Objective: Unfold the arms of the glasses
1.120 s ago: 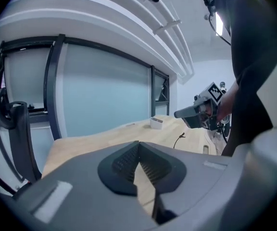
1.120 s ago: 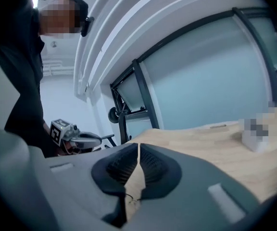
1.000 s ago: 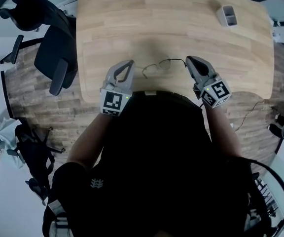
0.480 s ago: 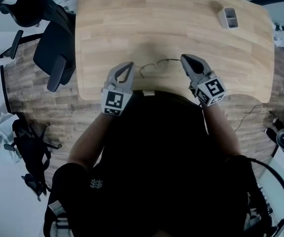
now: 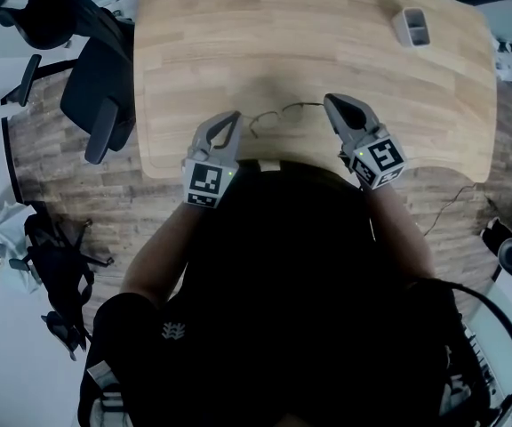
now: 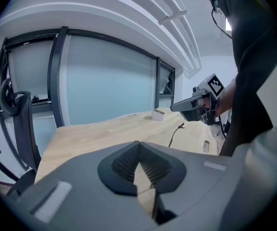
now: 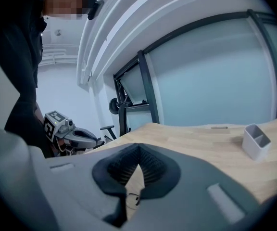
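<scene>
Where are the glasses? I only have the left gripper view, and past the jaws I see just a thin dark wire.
Observer: In the head view, the glasses lie on the table between the left gripper and the right gripper, near the person's edge.
Operator: Right jaws on them?
Observer: No. The right gripper view shows its pads together with nothing clamped.
Operator: How close is my tip?
Observer: In the head view, it sits just left of the frame's left lens. I can't tell whether it touches.
</scene>
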`<action>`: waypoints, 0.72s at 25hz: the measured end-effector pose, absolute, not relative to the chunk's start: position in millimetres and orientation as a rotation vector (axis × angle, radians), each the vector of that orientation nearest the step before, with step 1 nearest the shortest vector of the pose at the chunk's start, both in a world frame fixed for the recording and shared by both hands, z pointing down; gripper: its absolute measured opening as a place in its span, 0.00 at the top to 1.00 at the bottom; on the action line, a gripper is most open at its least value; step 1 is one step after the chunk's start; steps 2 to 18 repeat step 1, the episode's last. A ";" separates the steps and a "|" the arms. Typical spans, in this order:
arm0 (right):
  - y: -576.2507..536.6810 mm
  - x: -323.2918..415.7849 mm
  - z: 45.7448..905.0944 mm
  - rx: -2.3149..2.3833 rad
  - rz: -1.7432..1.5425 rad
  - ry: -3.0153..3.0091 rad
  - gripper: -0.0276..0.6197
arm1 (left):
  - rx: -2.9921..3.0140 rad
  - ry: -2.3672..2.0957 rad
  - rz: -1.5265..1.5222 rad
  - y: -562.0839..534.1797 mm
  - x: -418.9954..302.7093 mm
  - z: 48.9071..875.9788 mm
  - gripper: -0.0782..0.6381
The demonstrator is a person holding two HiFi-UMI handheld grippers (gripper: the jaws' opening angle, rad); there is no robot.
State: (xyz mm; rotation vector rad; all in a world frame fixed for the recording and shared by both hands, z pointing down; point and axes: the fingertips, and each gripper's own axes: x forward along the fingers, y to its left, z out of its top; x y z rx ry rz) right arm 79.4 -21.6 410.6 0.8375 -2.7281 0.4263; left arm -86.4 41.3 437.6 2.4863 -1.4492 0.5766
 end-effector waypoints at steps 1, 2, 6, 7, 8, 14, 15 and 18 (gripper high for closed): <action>-21.5 80.8 411.3 0.842 0.437 -2.728 0.96 | 2.486 -1.447 0.579 41.1 -85.7 437.9 0.88; -21.5 80.8 411.3 0.842 0.437 -2.728 0.96 | 2.486 -1.447 0.579 41.1 -85.7 437.9 0.88; -21.5 80.8 411.3 0.842 0.437 -2.728 0.96 | 2.486 -1.447 0.579 41.1 -85.7 437.9 0.88; -21.5 80.8 411.3 0.842 0.437 -2.728 0.96 | 2.486 -1.447 0.579 41.1 -85.7 437.9 0.88; -21.5 80.8 411.3 0.842 0.437 -2.728 0.96 | 2.486 -1.447 0.579 41.1 -85.7 437.9 0.88; -21.5 80.8 411.3 0.842 0.437 -2.728 0.96 | 2.486 -1.447 0.579 41.1 -85.7 437.9 0.88; -21.5 80.8 411.3 0.842 0.437 -2.728 0.96 | 2.486 -1.447 0.579 41.1 -85.7 437.9 0.88; -21.5 80.8 411.3 0.842 0.437 -2.728 0.96 | 2.486 -1.447 0.579 41.1 -85.7 437.9 0.88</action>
